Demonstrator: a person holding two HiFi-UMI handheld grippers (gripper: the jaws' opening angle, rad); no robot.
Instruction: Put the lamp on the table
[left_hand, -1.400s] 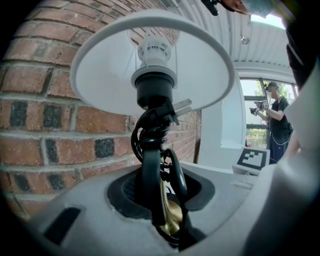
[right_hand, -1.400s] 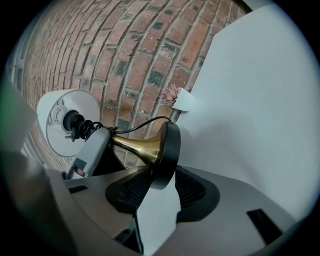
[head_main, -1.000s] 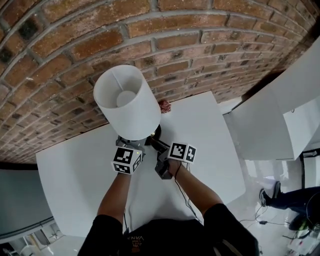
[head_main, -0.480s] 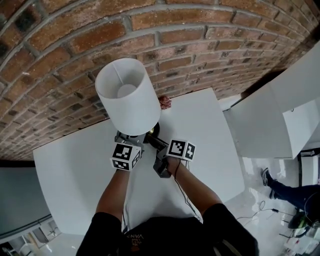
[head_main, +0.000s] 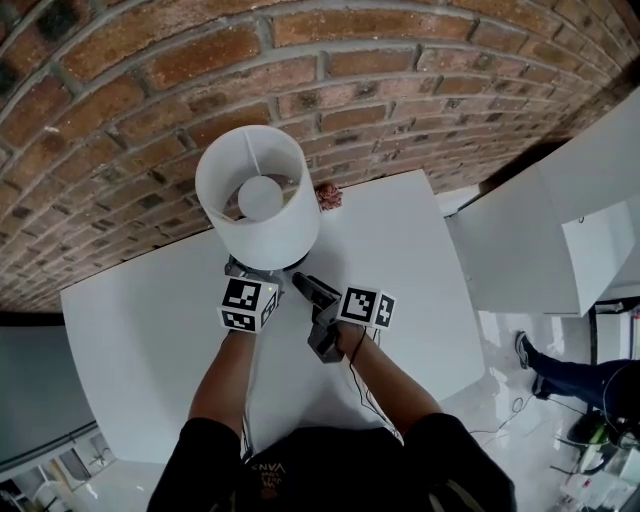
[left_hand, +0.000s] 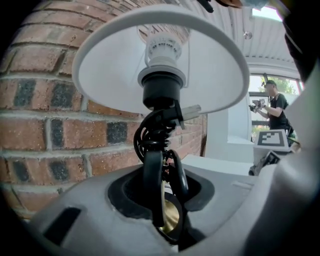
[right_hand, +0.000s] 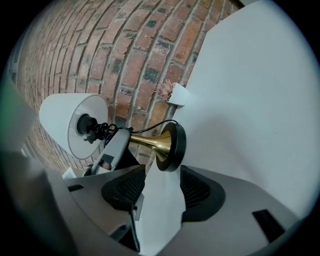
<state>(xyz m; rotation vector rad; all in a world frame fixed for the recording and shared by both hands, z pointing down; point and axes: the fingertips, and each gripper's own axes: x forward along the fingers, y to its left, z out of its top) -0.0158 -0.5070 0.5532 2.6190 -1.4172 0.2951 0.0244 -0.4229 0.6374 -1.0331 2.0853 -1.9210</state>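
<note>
Lamp (head_main: 258, 205) now stands straighter on the white table (head_main: 410, 270) than a second ago. The right gripper (head_main: 303, 287) has released its black base (right_hand: 175, 145), jaws wide and empty just short of it. The left gripper (head_main: 243, 270) clamps the brass stem (left_hand: 170, 220) under the shade, brick wall (head_main: 400, 90) behind.

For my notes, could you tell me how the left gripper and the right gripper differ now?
The left gripper is shut on the lamp, at its stem; the right gripper is open, jaws empty. The left sits under the shade; the right stands back from the base. Both are over the table.
</note>
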